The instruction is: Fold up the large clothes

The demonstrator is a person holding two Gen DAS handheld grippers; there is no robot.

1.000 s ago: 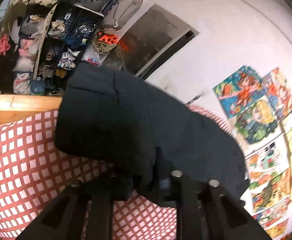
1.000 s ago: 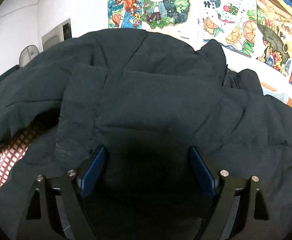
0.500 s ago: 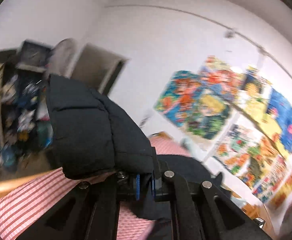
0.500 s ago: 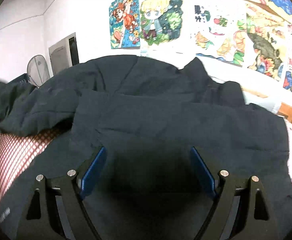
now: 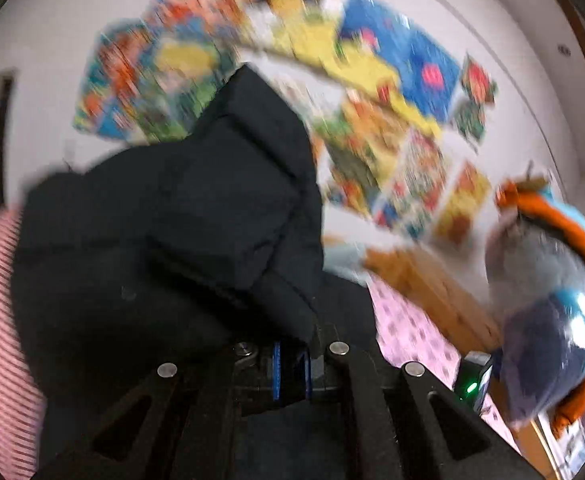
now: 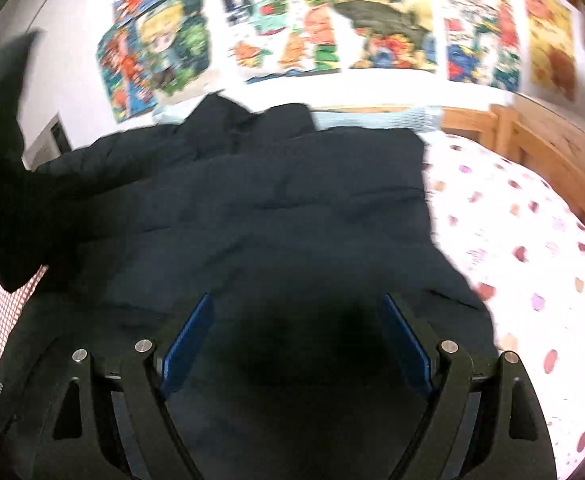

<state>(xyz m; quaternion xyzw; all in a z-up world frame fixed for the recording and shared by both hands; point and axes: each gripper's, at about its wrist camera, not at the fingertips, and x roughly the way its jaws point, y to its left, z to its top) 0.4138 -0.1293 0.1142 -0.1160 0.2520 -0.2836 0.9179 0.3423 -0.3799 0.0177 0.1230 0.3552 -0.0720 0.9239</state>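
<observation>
Posters behind; left claw pinches jacket — right claw gapes.

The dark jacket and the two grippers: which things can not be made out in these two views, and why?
- Left wrist view: the posters are smeared by motion blur. The raised jacket part hides the bed behind it.
- Left gripper: shut on the jacket; which part it holds is unclear.
- Right wrist view: the open right gripper is over the jacket; contact cannot be told.
</observation>
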